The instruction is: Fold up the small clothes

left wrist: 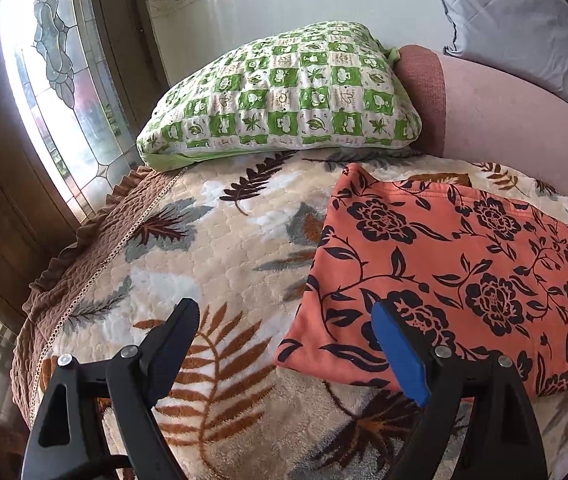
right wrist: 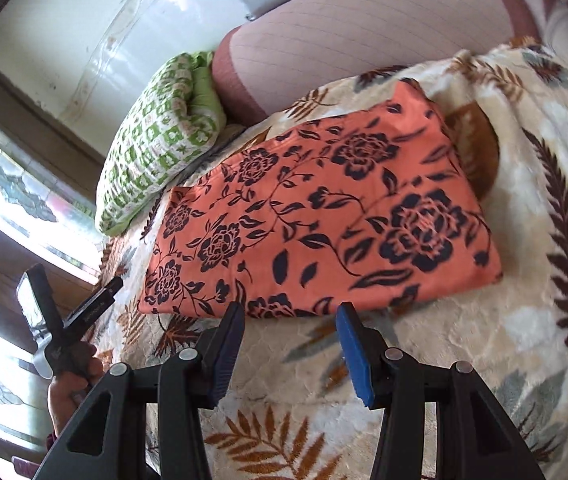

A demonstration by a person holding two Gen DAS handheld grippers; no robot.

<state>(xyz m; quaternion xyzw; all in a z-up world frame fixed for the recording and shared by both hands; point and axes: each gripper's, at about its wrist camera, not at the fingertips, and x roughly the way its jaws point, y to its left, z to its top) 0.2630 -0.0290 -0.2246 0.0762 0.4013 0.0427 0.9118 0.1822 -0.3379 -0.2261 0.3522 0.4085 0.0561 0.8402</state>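
- The orange floral garment [right wrist: 320, 216] lies flat on the bed [right wrist: 532, 320], already doubled into a long rectangle, on top of the leaf-patterned blanket [left wrist: 219, 240].
- In the right wrist view its long axis runs from lower left to upper right, slanting away from the camera; the nearest long edge sits just ahead of the right tongs [right wrist: 290, 344].
- The right tongs stand partly apart with nothing between the blue pads [right wrist: 354, 356]; they hover over bare blanket, short of the garment's near edge and about midway along it.
- The left tongs [left wrist: 284, 344] are spread wide and empty. One pad [left wrist: 398, 356] shows in front of the garment's near-left corner; whether it touches the cloth I cannot tell.
- From the left wrist view the garment lies ahead and to the right, so the left tongs are at its short end and the right tongs at its long side.
- Judgement: a further fold would likely be across the long axis, bringing one short end over the other. The left tongs seem the better placed for the near-left corner; the right tongs would need to shift along the edge to take a matching corner.
- The green checked pillow [left wrist: 284, 92] lies beyond the garment, apart from it and clear of the fold.
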